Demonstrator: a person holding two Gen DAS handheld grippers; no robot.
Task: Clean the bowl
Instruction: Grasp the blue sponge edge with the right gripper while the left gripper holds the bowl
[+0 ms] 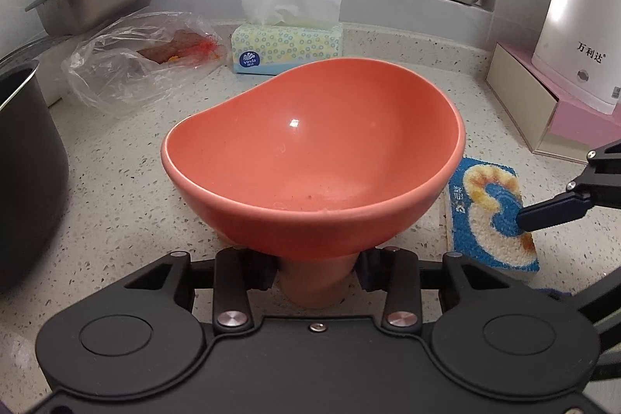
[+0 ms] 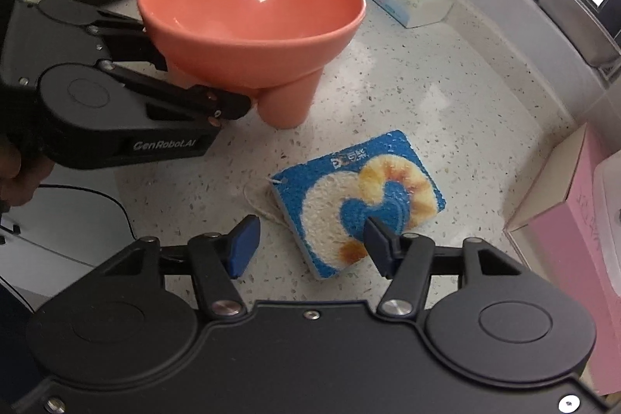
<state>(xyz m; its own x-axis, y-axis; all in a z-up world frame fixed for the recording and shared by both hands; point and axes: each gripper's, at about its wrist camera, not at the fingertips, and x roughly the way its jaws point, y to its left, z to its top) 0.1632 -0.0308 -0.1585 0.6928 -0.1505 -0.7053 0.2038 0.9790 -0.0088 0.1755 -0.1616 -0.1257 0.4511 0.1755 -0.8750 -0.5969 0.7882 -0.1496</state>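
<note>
Gripping bowl [image 1: 314,158] foot w/ left gripper [image 1: 316,272], right gripper [image 2: 308,247] jaws apart over sponge [image 2: 357,200]

"Vinda" on the tissue box [image 1: 286,45], "万利达" on the kettle [image 1: 578,26], "GenRobot.AI" on the left gripper [image 2: 202,80].

Left wrist: close, level behind bowl [image 1: 310,158]. Right wrist: looks down; shares bowl, sponge [image 2: 361,200].

Home kitchen: speckled countertop [image 1: 116,204], kettle [image 1: 574,10].
</note>
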